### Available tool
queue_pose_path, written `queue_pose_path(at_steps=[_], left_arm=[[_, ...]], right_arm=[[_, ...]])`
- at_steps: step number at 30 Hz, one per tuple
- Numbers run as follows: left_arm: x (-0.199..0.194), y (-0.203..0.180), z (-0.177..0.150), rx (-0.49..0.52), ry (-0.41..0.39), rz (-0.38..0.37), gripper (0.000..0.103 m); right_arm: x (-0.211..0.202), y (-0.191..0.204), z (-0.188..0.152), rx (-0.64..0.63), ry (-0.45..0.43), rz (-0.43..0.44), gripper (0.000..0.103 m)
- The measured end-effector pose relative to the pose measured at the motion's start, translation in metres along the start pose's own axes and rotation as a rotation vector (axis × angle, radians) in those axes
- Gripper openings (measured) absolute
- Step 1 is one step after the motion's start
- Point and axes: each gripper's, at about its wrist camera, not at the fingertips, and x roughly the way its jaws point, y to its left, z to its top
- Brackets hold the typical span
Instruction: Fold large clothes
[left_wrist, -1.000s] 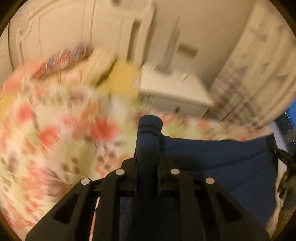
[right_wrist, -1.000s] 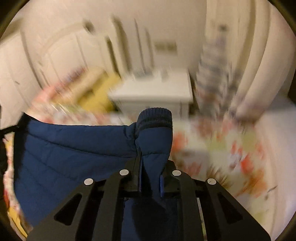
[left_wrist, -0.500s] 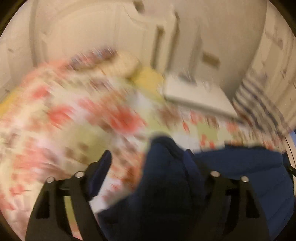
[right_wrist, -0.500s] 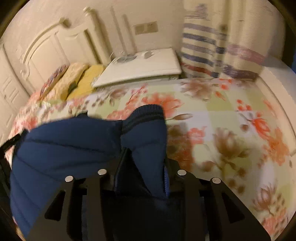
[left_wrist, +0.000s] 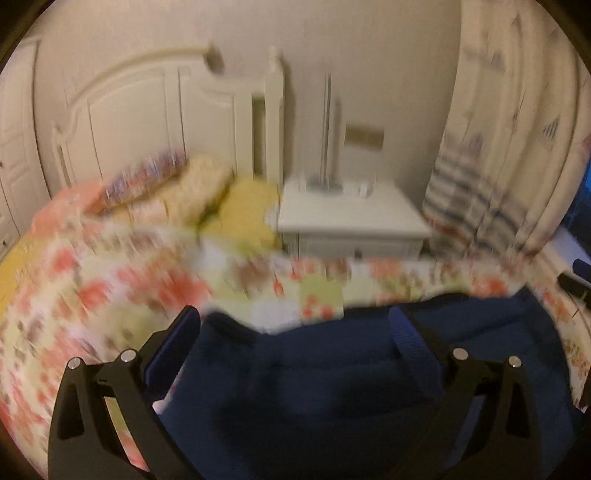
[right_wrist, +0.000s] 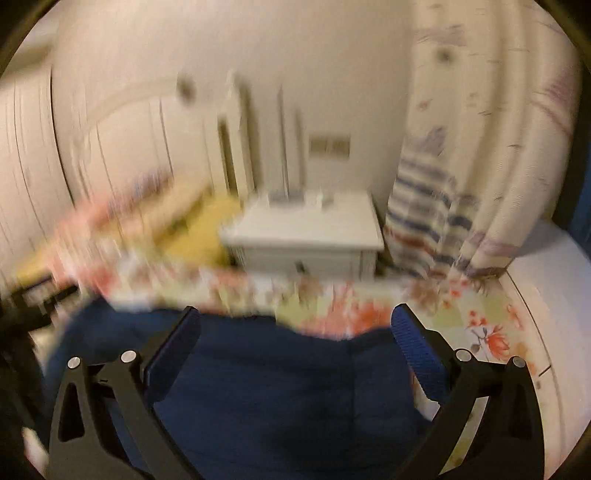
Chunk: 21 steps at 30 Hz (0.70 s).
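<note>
A dark blue padded jacket (left_wrist: 351, 373) lies on the floral bedspread (left_wrist: 110, 295), below and between the fingers of both grippers. My left gripper (left_wrist: 295, 328) is open, its jaws wide apart over the jacket, holding nothing. My right gripper (right_wrist: 295, 325) is open too, its blue-padded fingers (right_wrist: 417, 347) spread above the jacket (right_wrist: 277, 387). Both views are motion-blurred.
A white nightstand (left_wrist: 351, 221) stands beyond the bed, next to the white headboard (left_wrist: 147, 122). Yellow and patterned pillows (left_wrist: 221, 199) lie at the head of the bed. A striped curtain (right_wrist: 461, 206) hangs on the right. The bedspread (right_wrist: 461, 314) extends right of the jacket.
Both grippers were shut on the jacket's cuffs a second ago. Both have opened and let the jacket drop onto the bed, and the views have tilted up.
</note>
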Motion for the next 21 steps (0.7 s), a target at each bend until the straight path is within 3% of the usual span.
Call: queue_pose_path(at_steps=[2,4,5,11,14,18,21], left_arm=[[0.019,0.001,-0.013,0.018,0.094,-0.035,0.098],[0.013,0.015,-0.028,0.018,0.123,-0.084,0.097],[0.002,0.028,-0.036,0.011,0.119,-0.112,0.097],[-0.088,0.108,-0.111,0.054,0.071,-0.153,0.101],[-0.12,0.137,-0.157,0.033,0.092,-0.204,0.101],[-0.123,0.153,-0.202,-0.036,0.147,-0.262,0.101],[-0.115,0.149,-0.213,-0.085,0.155,-0.311,0.101]], right_arm=[[0.03,0.004,-0.02,-0.03,0.133,0.02,0.099],[0.044,-0.011,-0.047,-0.006,0.256,0.103,0.097],[0.038,-0.021,-0.057,0.017,0.269,0.131,0.097],[-0.072,-0.089,-0.122,0.039,0.147,0.176,0.099],[-0.111,-0.119,-0.172,0.131,0.146,0.287,0.099],[-0.118,-0.124,-0.224,0.209,0.191,0.357,0.099],[-0.108,-0.113,-0.232,0.236,0.186,0.391,0.099]])
